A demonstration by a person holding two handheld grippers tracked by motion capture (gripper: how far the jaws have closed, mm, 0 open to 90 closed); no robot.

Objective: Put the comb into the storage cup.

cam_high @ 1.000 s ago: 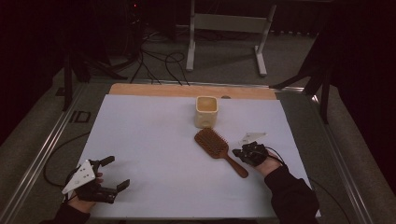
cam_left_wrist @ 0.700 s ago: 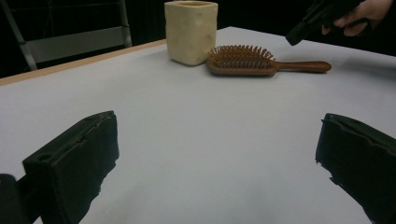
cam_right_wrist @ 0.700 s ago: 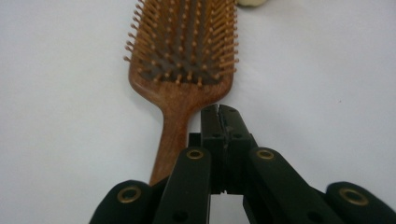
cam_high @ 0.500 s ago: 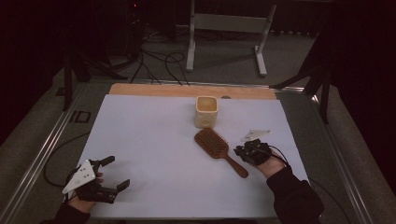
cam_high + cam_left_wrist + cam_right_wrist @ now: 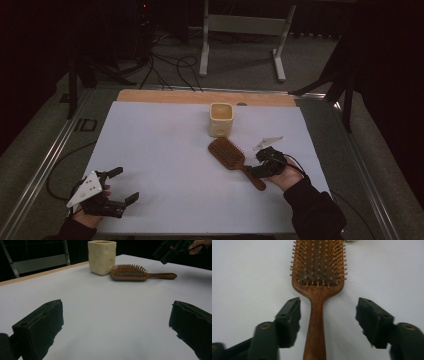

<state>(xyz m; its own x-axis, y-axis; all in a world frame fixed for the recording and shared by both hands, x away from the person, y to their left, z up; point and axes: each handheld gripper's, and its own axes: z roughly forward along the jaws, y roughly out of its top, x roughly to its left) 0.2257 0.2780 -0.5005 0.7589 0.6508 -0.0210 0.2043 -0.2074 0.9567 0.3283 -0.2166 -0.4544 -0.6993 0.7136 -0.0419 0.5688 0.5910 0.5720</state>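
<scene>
Two grippers are at work over a white-covered bench (image 5: 165, 150). Right gripper (image 5: 327, 320) sits low over the wooden hairbrush (image 5: 235, 159), its fingers (image 5: 289, 315) apart and straddling the handle without touching it — wood shows clear on both sides in the right gripper view. The handle lies closer to one finger than to the other, so the approach is slightly off centre. Judged purpose: line up along the handle for a pinch across its narrow neck, just behind the paddle head.

Hairbrush lies flat, bristles up, right of centre on the bench, head towards a cream cup (image 5: 221, 119) and handle towards the person's right hand (image 5: 285, 176). Bristles-up is the stable rest; it also leaves the handle flush on the sheet, so a grasp would likely need the fingers right down on the surface.

Cream cup stands upright just beyond the brush head, near but apart — open mouth up, dimpled walls seen in the left gripper view.

Left gripper (image 5: 114, 190) is parked at the near left corner, well apart from both objects, fingers wide apart and empty; apparently idle.

Writing: none legible on the brush or cup. A dark mark on the frame at the left edge of the bench is too small to read.
</scene>
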